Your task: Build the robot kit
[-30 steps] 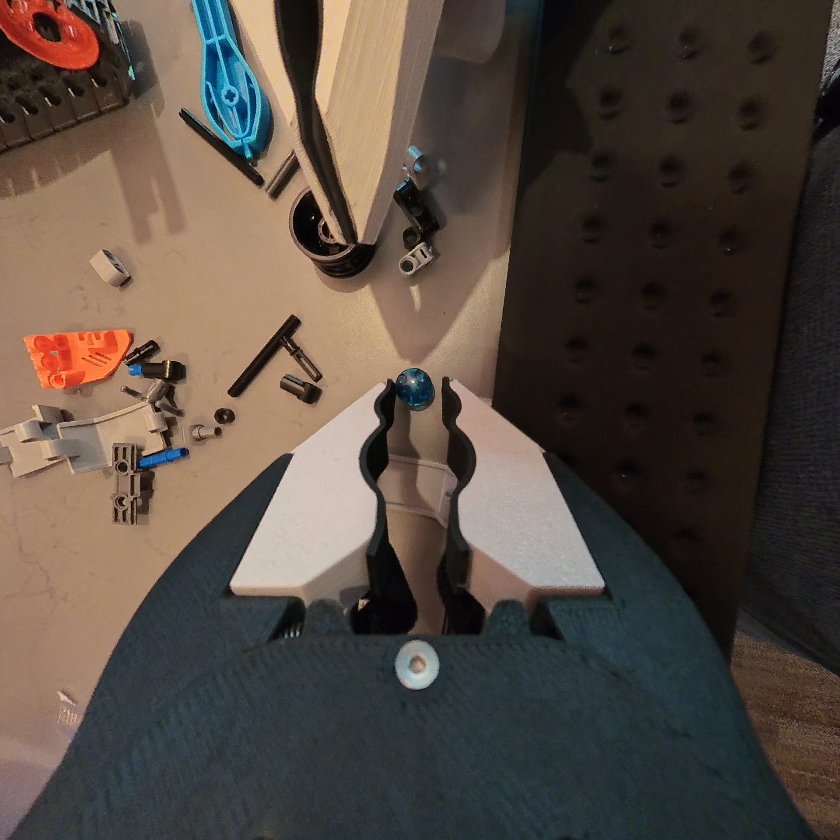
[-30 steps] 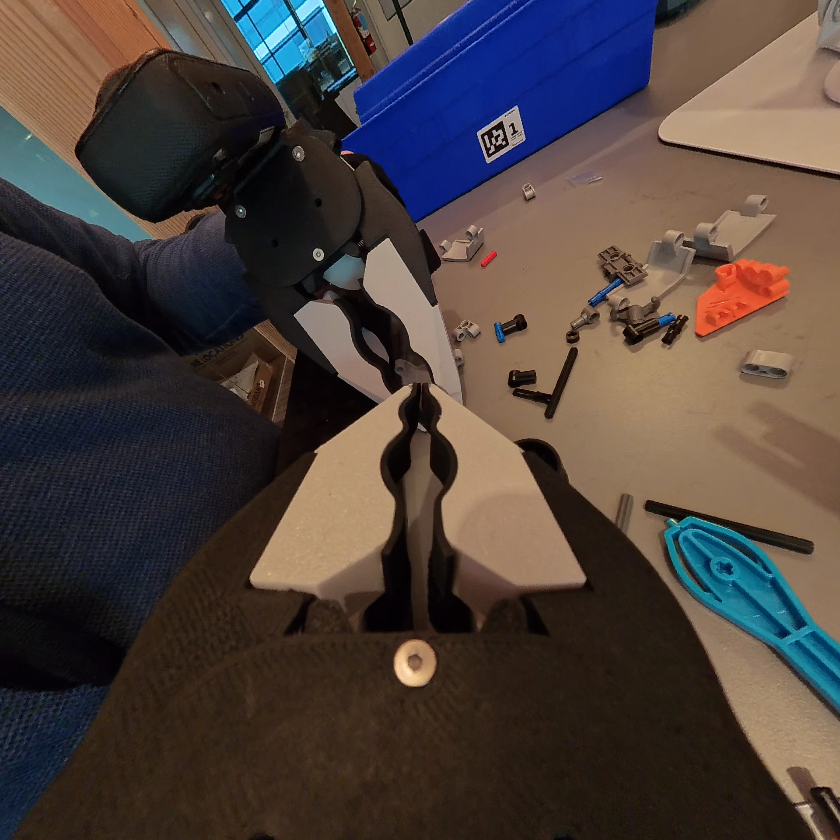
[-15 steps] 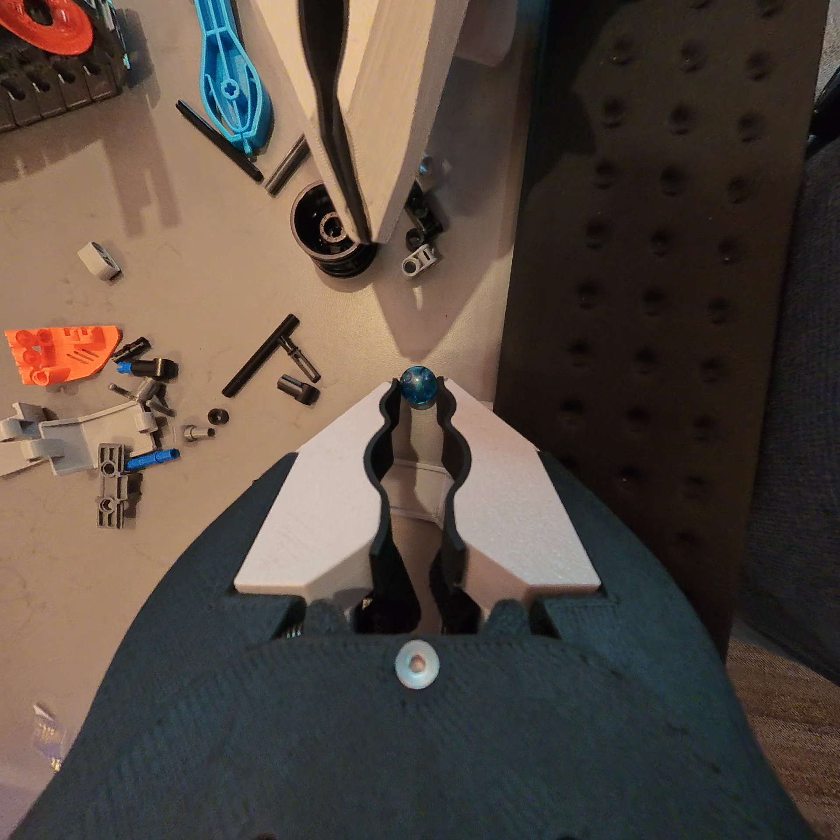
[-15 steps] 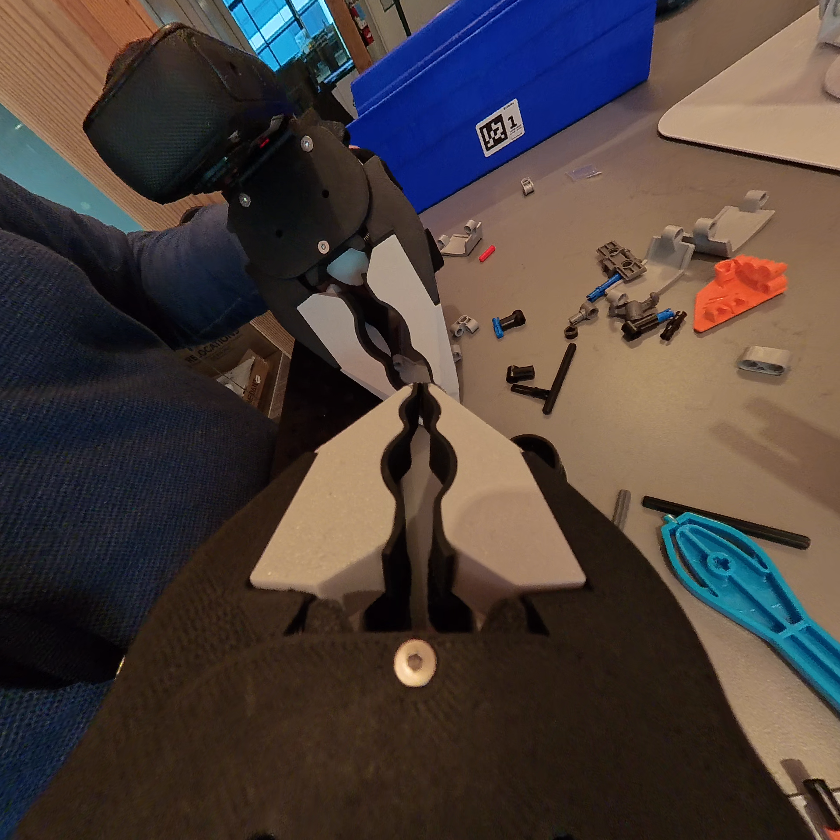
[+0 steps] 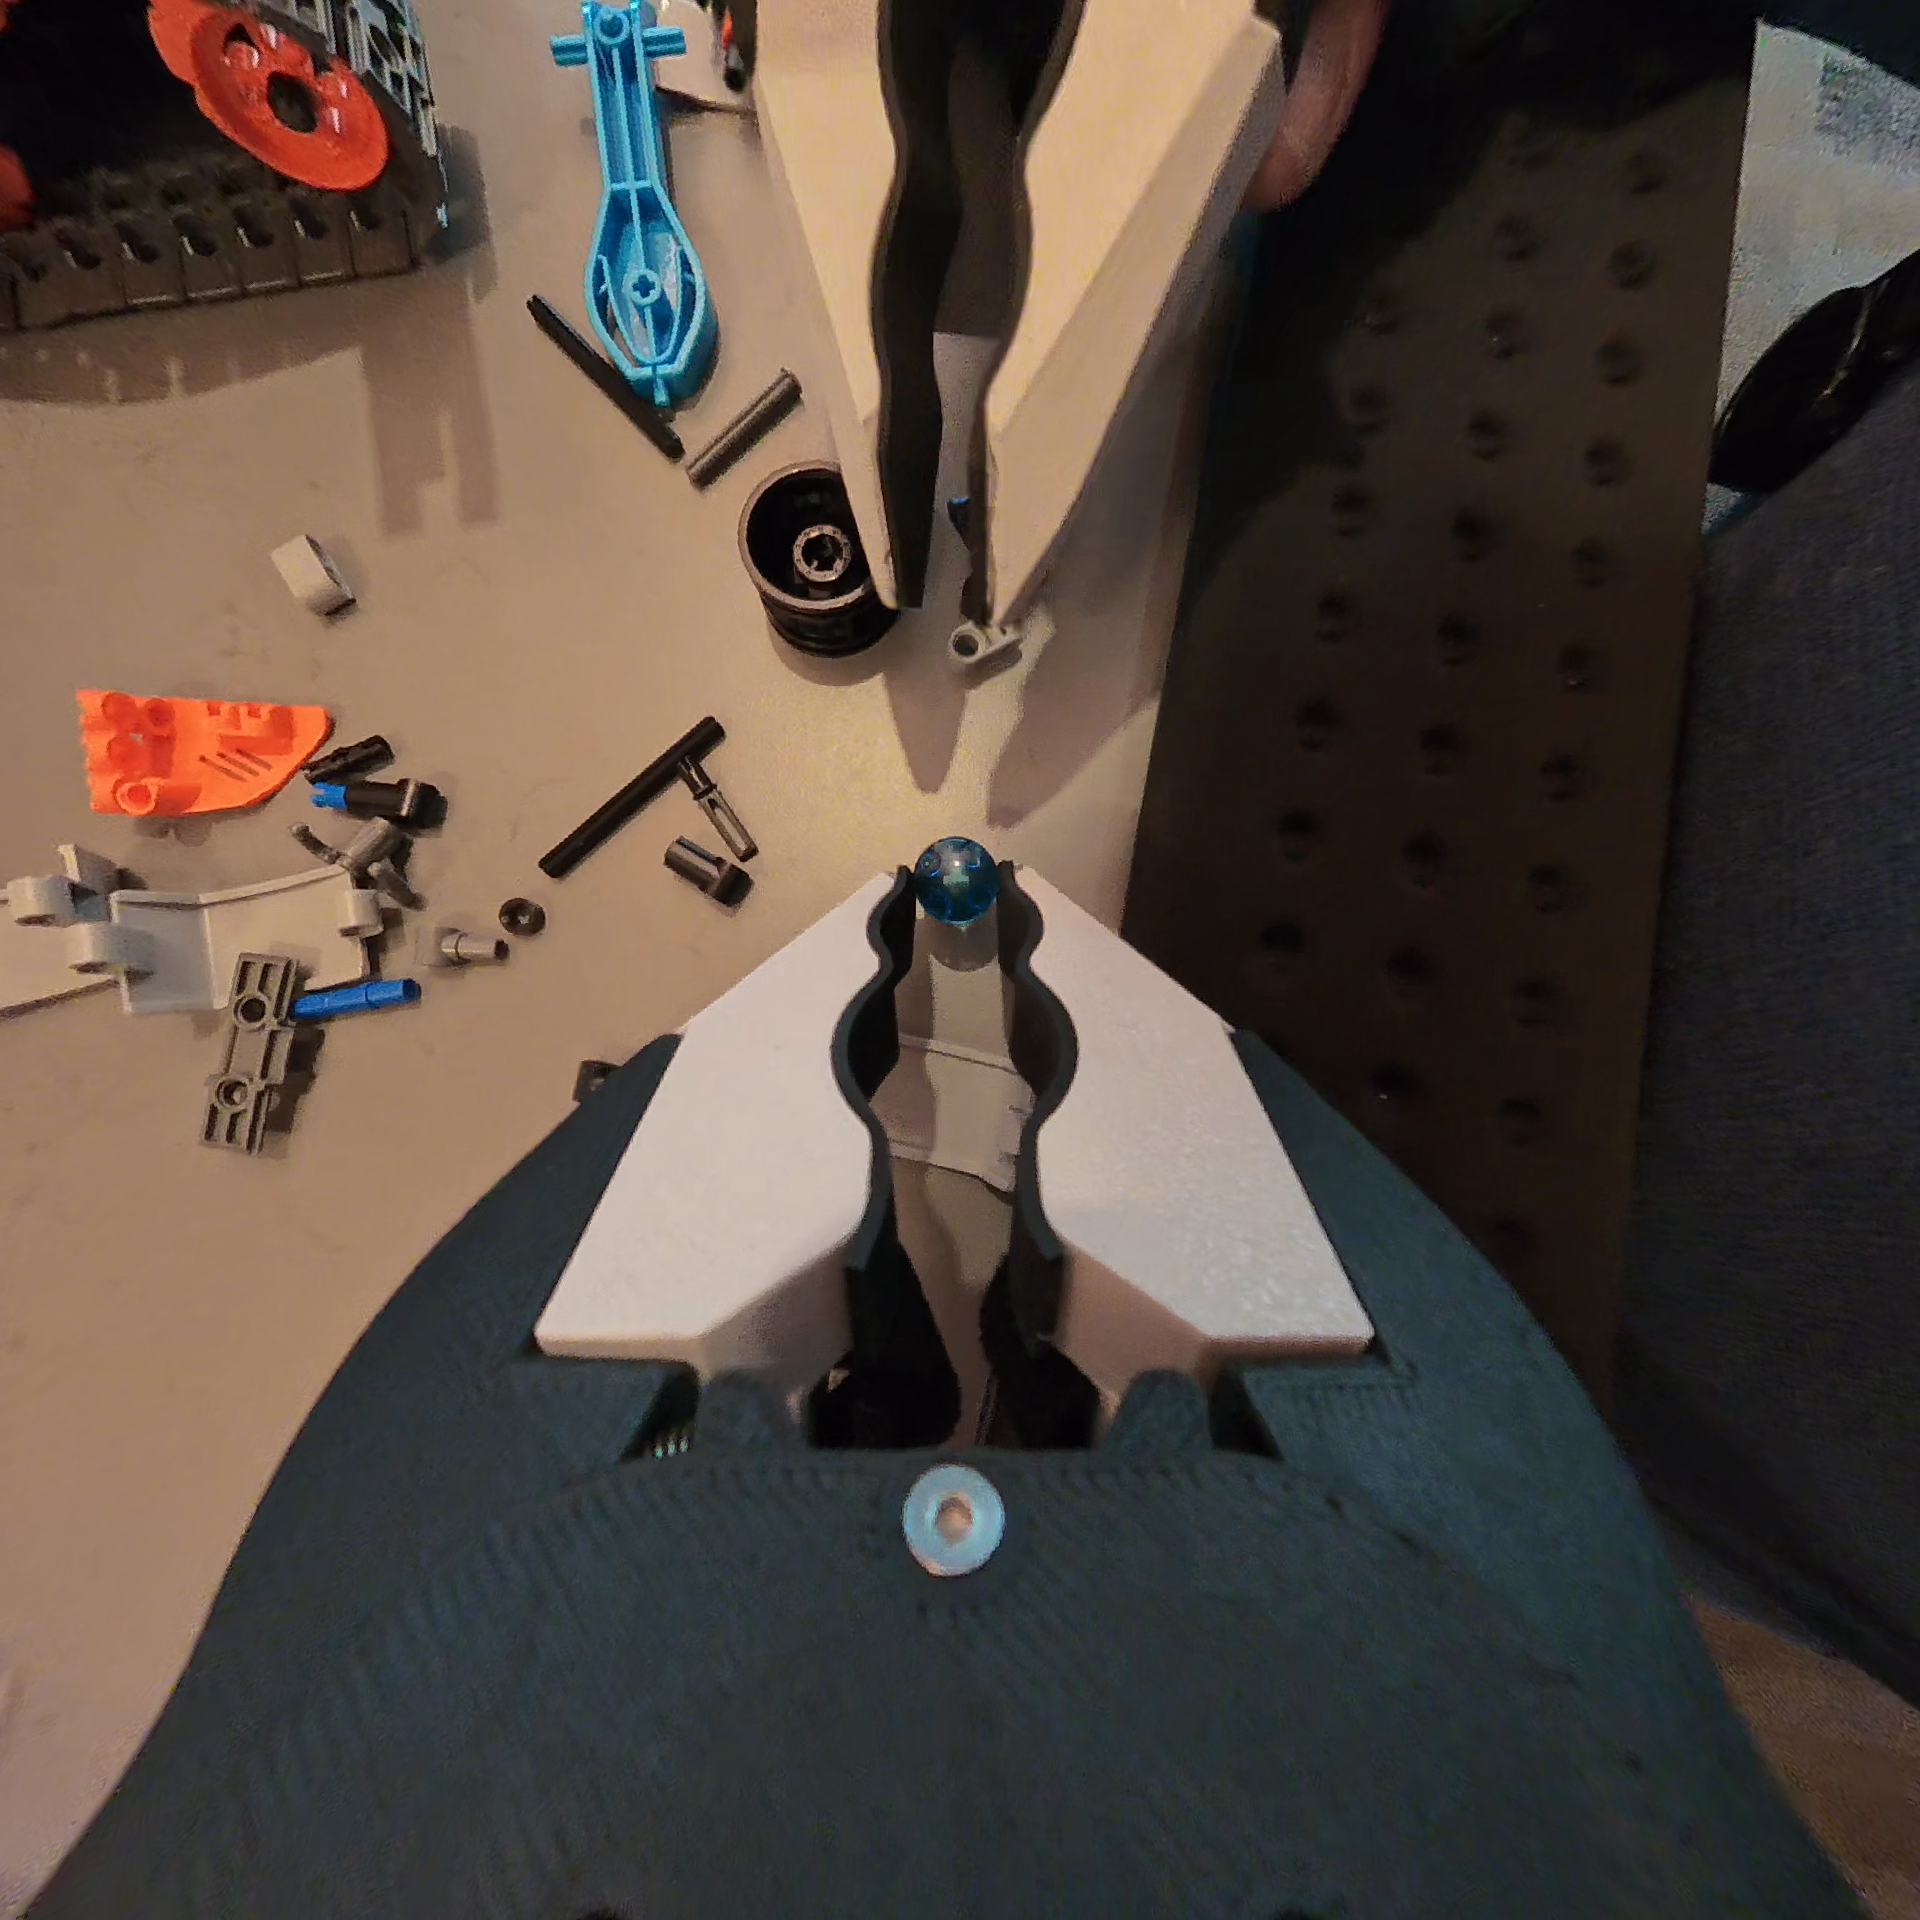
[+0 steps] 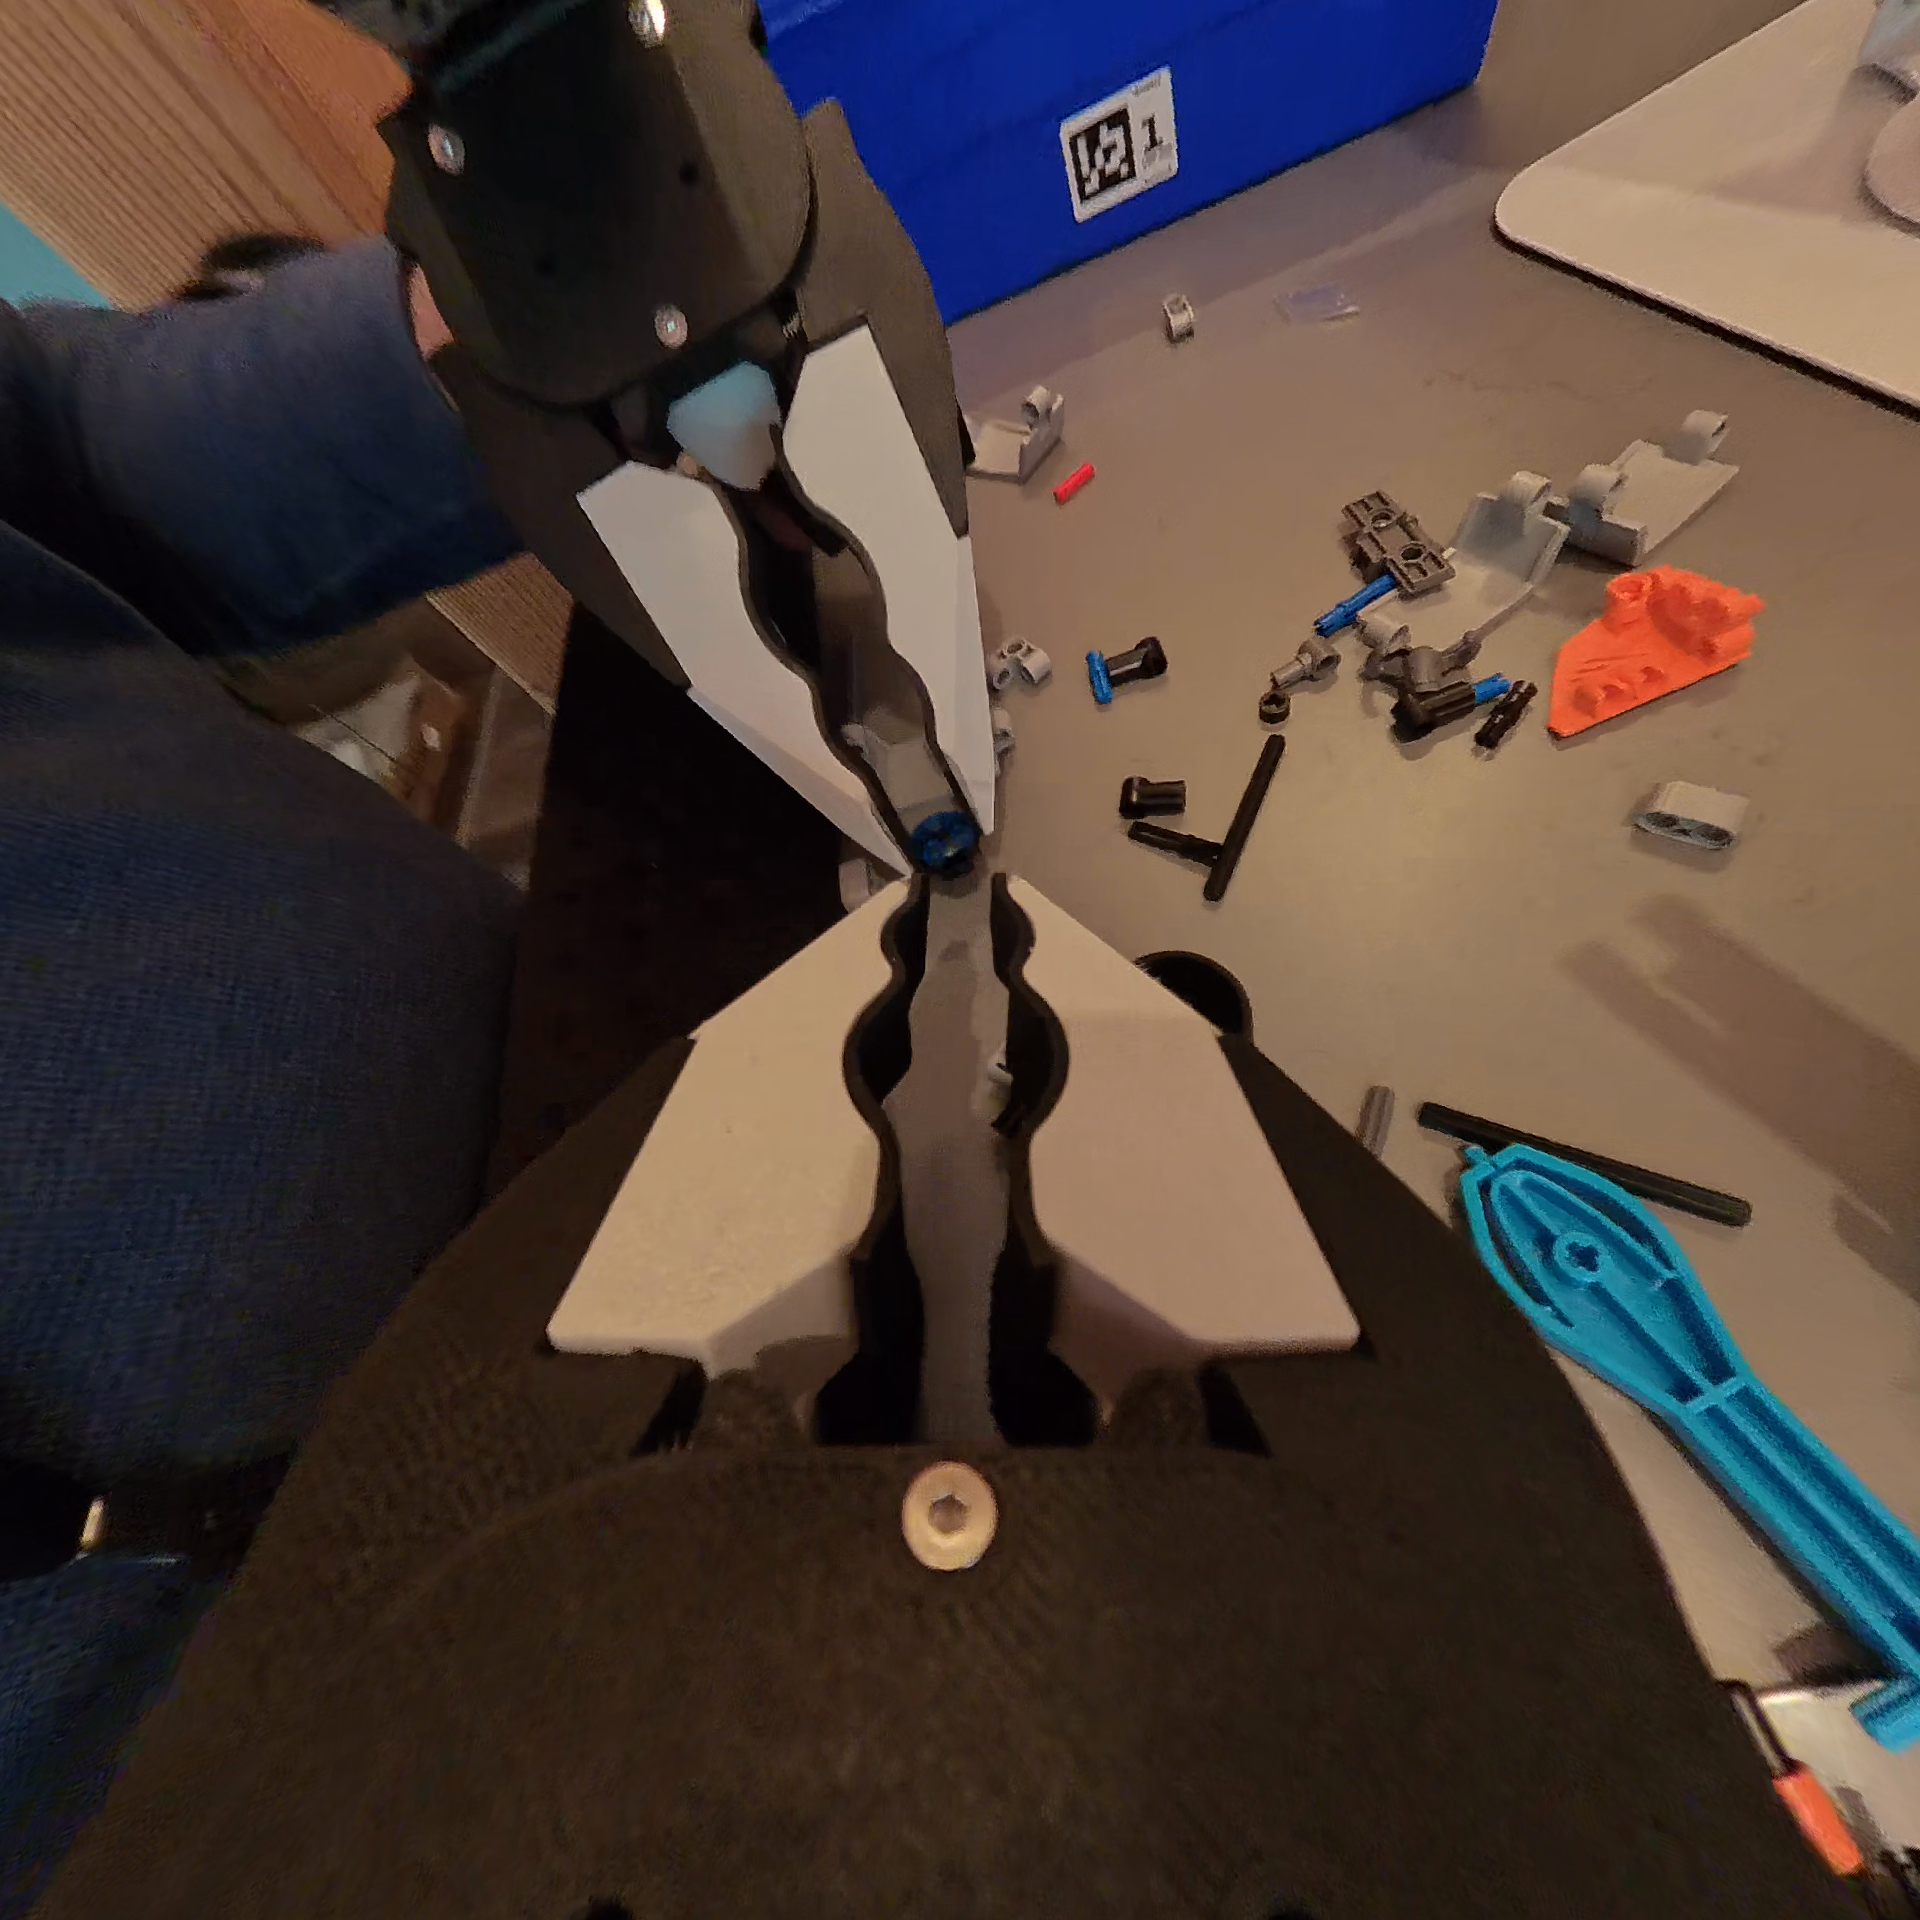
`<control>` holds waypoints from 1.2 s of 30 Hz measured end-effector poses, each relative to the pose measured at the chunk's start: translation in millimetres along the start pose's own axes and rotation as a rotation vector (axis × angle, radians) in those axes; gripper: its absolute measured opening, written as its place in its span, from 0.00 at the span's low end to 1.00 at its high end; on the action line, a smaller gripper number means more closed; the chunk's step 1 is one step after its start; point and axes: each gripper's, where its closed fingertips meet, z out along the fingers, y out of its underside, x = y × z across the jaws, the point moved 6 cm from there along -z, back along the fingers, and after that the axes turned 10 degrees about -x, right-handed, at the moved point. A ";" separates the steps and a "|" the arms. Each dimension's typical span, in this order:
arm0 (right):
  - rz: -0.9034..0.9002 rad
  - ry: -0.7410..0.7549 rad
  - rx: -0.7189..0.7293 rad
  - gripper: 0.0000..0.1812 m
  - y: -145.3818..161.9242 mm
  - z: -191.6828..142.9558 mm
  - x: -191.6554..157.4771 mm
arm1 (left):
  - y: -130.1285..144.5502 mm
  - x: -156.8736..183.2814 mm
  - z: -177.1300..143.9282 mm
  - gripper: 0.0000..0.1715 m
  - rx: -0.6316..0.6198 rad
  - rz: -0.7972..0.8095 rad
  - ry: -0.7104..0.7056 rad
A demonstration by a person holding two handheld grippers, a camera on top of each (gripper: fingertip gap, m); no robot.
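My left gripper (image 5: 956, 879) is shut on a small translucent blue ball (image 5: 954, 885), pinched at the very fingertips above the grey table. My right gripper (image 6: 958, 885) is open by a narrow gap and holds nothing. Its tips point at the ball (image 6: 941, 837) in the left gripper (image 6: 945, 844), almost touching it. In the left wrist view the right gripper (image 5: 943, 603) hangs over a grey connector (image 5: 982, 641) and next to a black wheel (image 5: 821, 561).
Small black, grey and blue pins and an orange panel (image 5: 197, 764) lie scattered on the left. A light-blue lever tool (image 6: 1662, 1351), a tracked assembly with an orange disc (image 5: 270, 104), a black perforated strip (image 5: 1455, 727), a blue bin (image 6: 1039, 125) and a blue sleeve (image 6: 208, 1039) surround the spot. The gap from one gripper's tips to the other's is roughly 5 cm.
My right gripper has gone from shut to slightly open. The two grippers have come closer, tip to tip. The left keeps its hold on the blue ball.
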 end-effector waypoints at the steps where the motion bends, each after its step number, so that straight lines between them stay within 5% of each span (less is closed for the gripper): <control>1: -0.024 0.016 -0.022 0.06 0.4 2.3 -1.5 | 1.4 0.7 0.9 0.08 -0.001 0.000 -0.003; 13: -0.120 0.078 -0.133 0.06 4.5 15.0 -9.9 | 5.7 2.9 0.2 0.08 0.062 -0.013 -0.002; 22: -0.126 0.052 0.157 0.10 -19.9 -13.0 -23.0 | -18.8 2.3 -44.4 0.07 0.527 -0.093 0.097; 30: -0.425 0.380 0.237 0.14 -36.4 -25.3 -44.4 | -35.9 2.4 -62.8 0.08 0.806 -0.226 0.302; 36: -0.548 0.556 0.273 0.10 -41.9 -29.6 -54.2 | -42.9 2.3 -64.1 0.08 0.892 -0.287 0.379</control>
